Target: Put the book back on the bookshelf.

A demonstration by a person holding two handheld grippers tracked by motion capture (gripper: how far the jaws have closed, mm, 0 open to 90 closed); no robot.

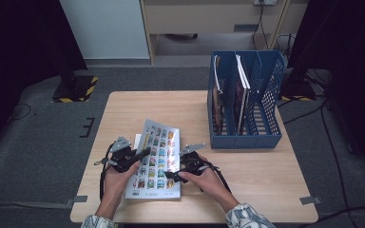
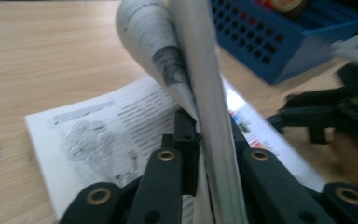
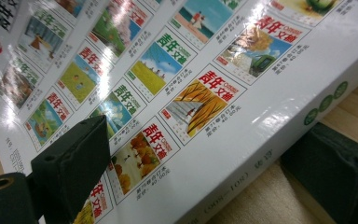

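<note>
A thick magazine (image 1: 158, 142) with a glossy cover of colourful picture tiles lies on the wooden table (image 1: 256, 175), near its front. My left gripper (image 1: 141, 154) is at its left edge, shut on the cover and a few curled pages. In the left gripper view these pages (image 2: 200, 84) stand up between the jaws of that gripper (image 2: 200, 137), above a printed white page (image 2: 98, 135). My right gripper (image 1: 172, 175) holds the spine edge. In the right gripper view this gripper (image 3: 200, 158) has one jaw on the cover (image 3: 168, 70) and the other under the spine.
A blue mesh file holder (image 1: 247, 138) stands at the table's back right, with a few books (image 1: 240, 95) upright in it. It also appears in the left gripper view as the blue file holder (image 2: 279, 46) beyond the magazine. Bare table lies left and right of the hands.
</note>
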